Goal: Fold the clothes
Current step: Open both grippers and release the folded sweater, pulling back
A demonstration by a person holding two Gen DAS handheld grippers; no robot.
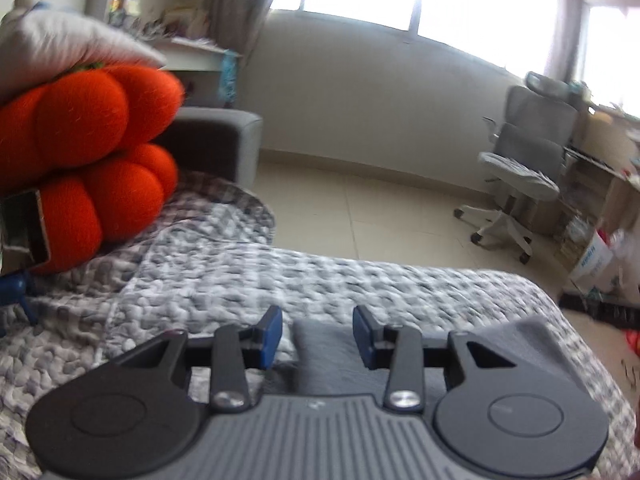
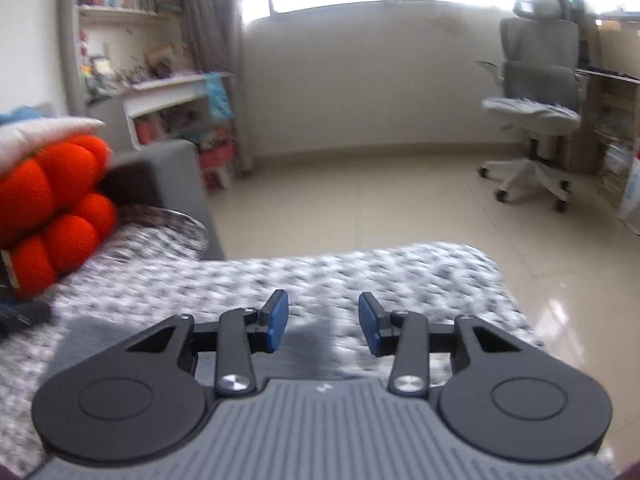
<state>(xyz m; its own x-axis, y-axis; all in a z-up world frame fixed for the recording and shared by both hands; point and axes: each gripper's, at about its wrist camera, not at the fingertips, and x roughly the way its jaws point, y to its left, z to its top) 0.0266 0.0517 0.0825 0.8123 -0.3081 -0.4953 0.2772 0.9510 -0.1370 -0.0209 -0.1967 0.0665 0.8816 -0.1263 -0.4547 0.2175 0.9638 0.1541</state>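
A plain grey garment (image 1: 532, 344) lies on the grey-and-white quilted bed cover (image 1: 248, 280), right under my left gripper (image 1: 317, 332). The blue pads (image 1: 272, 336) stand apart; a fold of the grey cloth shows in the gap below them, but neither pad presses on it. In the right wrist view the same grey garment (image 2: 100, 344) spreads beneath my right gripper (image 2: 323, 320), which is open with only cloth and cover showing between its fingers. The frames are blurred, and most of the garment is hidden under the gripper bodies.
Orange plush cushions (image 1: 80, 160) are stacked at the left of the bed under a white pillow (image 1: 60, 48). A grey armchair (image 1: 216, 140) stands behind them. Beyond the bed's far edge lies pale tiled floor (image 2: 360, 200), with a grey office chair (image 2: 536, 120) and cluttered shelves (image 2: 160, 92).
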